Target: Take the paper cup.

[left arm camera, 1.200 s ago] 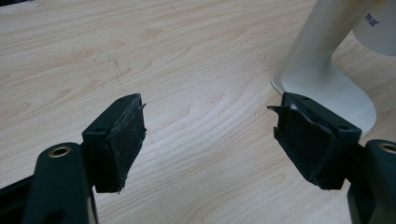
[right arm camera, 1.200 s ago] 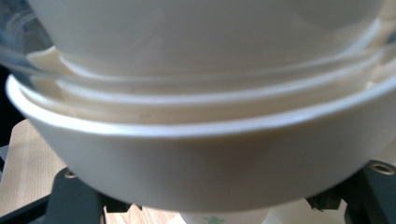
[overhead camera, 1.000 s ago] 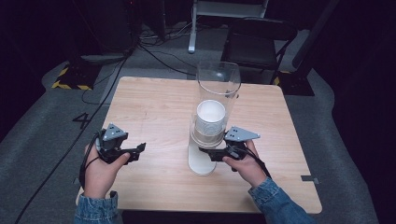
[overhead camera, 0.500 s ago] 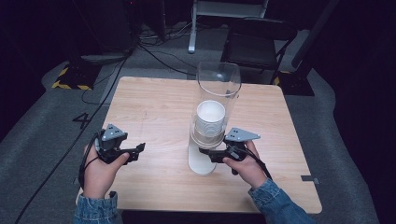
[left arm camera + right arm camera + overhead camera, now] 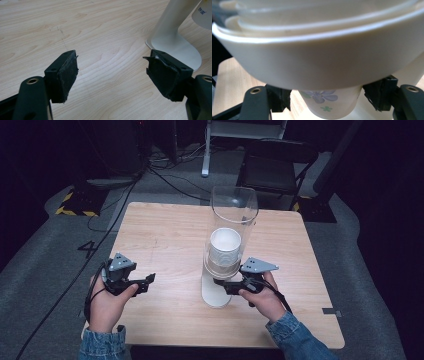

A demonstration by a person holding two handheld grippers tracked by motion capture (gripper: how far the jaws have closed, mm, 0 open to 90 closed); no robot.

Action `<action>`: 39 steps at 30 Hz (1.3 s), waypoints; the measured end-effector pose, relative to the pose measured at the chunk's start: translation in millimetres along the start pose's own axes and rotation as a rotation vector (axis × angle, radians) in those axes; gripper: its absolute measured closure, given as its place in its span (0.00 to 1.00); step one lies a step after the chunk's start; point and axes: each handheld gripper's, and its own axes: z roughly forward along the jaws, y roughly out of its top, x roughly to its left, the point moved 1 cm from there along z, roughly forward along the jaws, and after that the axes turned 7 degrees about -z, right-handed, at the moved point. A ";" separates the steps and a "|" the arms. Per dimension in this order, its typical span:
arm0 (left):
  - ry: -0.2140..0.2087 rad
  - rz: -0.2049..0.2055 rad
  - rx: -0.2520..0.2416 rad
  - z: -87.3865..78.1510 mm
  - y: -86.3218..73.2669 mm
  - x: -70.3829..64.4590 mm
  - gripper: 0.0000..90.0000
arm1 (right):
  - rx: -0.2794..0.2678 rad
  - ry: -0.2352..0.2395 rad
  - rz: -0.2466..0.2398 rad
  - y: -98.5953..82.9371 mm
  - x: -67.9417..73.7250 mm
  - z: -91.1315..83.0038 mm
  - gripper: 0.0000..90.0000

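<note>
A cup dispenser stands mid-table: a clear tube (image 5: 234, 212) on a white stand (image 5: 216, 295), with a stack of white paper cups (image 5: 225, 247) inside. Its cream collar (image 5: 312, 60) looms close in the right gripper view, and a flower-printed paper cup (image 5: 329, 102) pokes out below it. My right gripper (image 5: 325, 100) is open with one jaw on each side of that cup; a sliver of table shows beside the left jaw. In the high view the right gripper (image 5: 220, 284) sits at the stand's right side. My left gripper (image 5: 149, 281) hovers open over bare wood (image 5: 111, 72), with the stand (image 5: 172, 32) off to its right.
The wooden table (image 5: 165, 235) is bare around the dispenser. Beyond its far edge stand a dark chair (image 5: 275, 165) and a white frame, with cables on the grey floor. Yellow-black tape (image 5: 75, 202) marks the floor at left.
</note>
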 end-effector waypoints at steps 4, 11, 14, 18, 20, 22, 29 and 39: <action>0.000 -0.003 -0.001 0.1 -0.4 0.3 0.27 | -0.005 -0.002 -0.028 -1.0 -1.6 0.7 0.35; 0.000 -0.003 0.000 0.2 -0.8 0.6 0.27 | -0.013 -0.013 -0.072 -3.0 -2.9 2.0 0.36; -0.001 -0.004 0.001 0.3 -1.0 0.6 0.27 | -0.012 -0.023 -0.096 -4.2 -3.9 2.7 0.36; 0.000 -0.006 0.000 0.6 -1.1 0.5 0.27 | -0.011 -0.023 -0.092 -4.2 -3.6 2.6 0.36; 0.000 0.000 0.003 0.7 -1.0 0.6 0.27 | -0.009 -0.025 -0.065 -4.8 -3.0 2.5 0.35; 0.000 -0.005 0.002 0.9 -1.0 0.1 0.27 | -0.007 -0.024 -0.053 -5.0 -2.3 2.4 0.35; -0.002 -0.007 0.003 1.3 -1.0 -0.5 0.27 | -0.004 0.001 0.011 -7.1 0.3 4.3 0.36; 0.002 -0.010 -0.007 -1.9 -0.7 2.6 0.27 | 0.115 0.012 -0.038 -29.2 -2.1 10.9 0.37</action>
